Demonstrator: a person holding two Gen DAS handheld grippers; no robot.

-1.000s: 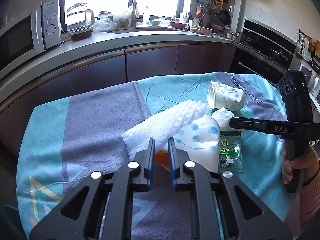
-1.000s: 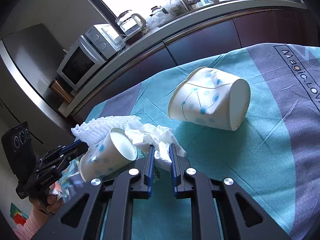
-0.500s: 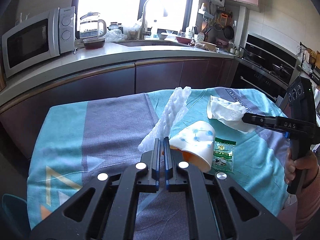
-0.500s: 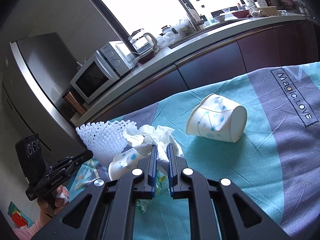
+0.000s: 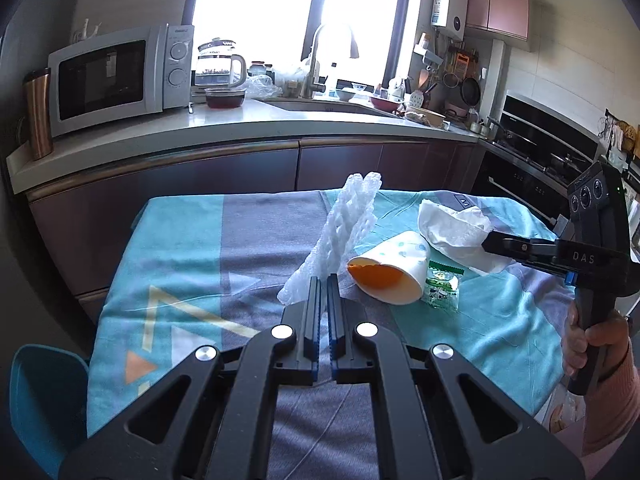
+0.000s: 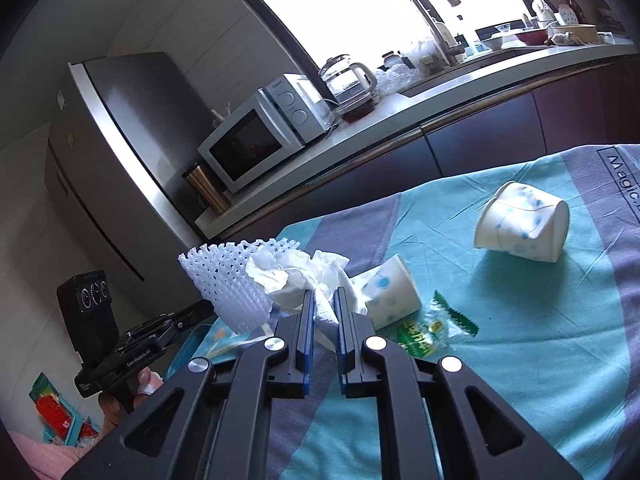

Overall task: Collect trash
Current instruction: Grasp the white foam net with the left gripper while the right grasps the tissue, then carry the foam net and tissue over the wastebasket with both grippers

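Observation:
My left gripper (image 5: 324, 282) is shut on the lower end of a white foam net (image 5: 344, 224), which stands up off the teal and grey tablecloth (image 5: 180, 264). Beside it a dotted paper cup (image 5: 390, 272) lies on its side with orange peel inside, and a green wrapper (image 5: 442, 286) lies to its right. My right gripper (image 6: 323, 298) is shut on a crumpled white tissue (image 6: 300, 276), held above the cloth. It shows in the left wrist view as right gripper (image 5: 486, 245) with the tissue (image 5: 452, 228). A second paper cup (image 6: 520, 228) lies farther back.
A kitchen counter (image 5: 248, 124) with a microwave (image 5: 116, 76), a kettle and a sink runs behind the table. An oven (image 5: 532, 160) stands at the right, a fridge (image 6: 120, 128) at the left. A blue chair (image 5: 44, 396) sits by the table's near left corner.
The left jaws closed on the foam net and lifted it upright off the cup. The right gripper rose with the tissue. The near cup now shows its orange inside.

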